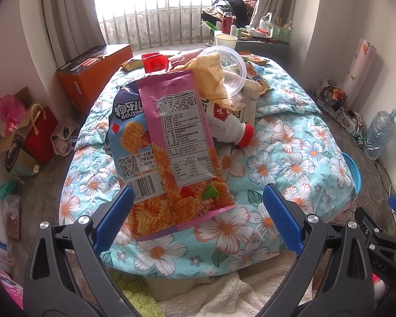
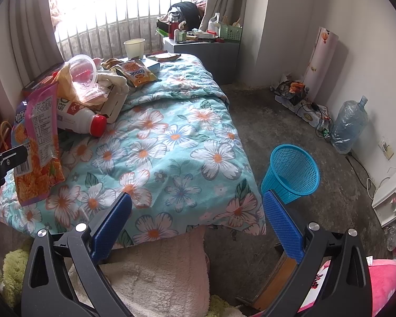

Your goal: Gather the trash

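A pile of trash lies on the floral quilt (image 1: 290, 158). Nearest is a pink snack bag (image 1: 182, 142), lying over a blue snack bag (image 1: 129, 142). Behind them lie a white bottle with a red cap (image 1: 232, 126), a clear plastic tub (image 1: 229, 66) and more wrappers. My left gripper (image 1: 198, 198) is open just above the near end of the pink bag, which lies between its fingers, untouched. My right gripper (image 2: 198, 206) is open and empty over the quilt's near edge. The pink bag (image 2: 42, 126), the bottle (image 2: 79, 119) and a blue mesh bin (image 2: 293, 171) on the floor show in the right wrist view.
An orange snack packet (image 2: 136, 72) and a paper cup (image 2: 134, 47) sit at the bed's far end. A grey cabinet (image 2: 208, 52) with clutter stands beyond. A water jug (image 2: 348, 124) and cables lie by the right wall. An orange box (image 1: 92, 71) and bags (image 1: 37, 129) lie left.
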Demonstrator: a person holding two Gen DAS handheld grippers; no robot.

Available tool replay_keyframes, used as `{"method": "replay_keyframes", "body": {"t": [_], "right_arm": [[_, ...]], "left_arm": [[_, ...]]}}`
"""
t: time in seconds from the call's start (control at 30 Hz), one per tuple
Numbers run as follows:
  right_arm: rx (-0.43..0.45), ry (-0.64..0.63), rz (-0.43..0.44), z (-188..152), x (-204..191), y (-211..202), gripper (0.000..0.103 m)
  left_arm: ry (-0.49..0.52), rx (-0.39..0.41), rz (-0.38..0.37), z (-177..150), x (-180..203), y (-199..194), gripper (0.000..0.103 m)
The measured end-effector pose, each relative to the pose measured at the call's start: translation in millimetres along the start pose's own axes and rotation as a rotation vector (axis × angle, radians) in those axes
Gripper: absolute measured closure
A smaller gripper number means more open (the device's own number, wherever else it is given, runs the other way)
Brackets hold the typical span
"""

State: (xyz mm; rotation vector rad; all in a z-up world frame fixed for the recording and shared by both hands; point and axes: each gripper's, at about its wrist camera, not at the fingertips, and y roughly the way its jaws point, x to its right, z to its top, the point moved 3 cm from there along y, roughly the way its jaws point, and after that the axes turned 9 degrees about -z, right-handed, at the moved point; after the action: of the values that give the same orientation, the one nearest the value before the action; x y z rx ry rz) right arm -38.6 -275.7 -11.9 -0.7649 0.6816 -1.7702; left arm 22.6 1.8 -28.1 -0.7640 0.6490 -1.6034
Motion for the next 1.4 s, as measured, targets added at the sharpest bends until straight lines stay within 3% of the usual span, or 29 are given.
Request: {"method": "replay_keyframes", "body": {"t": [1.4], "right_arm": [[-0.002,0.000,0.006,-0.6,-2.9,-0.3,0.006]], "left_arm": [[-0.007,-0.007,-0.003,-3.8,-3.7,0.5,0.009]]}}
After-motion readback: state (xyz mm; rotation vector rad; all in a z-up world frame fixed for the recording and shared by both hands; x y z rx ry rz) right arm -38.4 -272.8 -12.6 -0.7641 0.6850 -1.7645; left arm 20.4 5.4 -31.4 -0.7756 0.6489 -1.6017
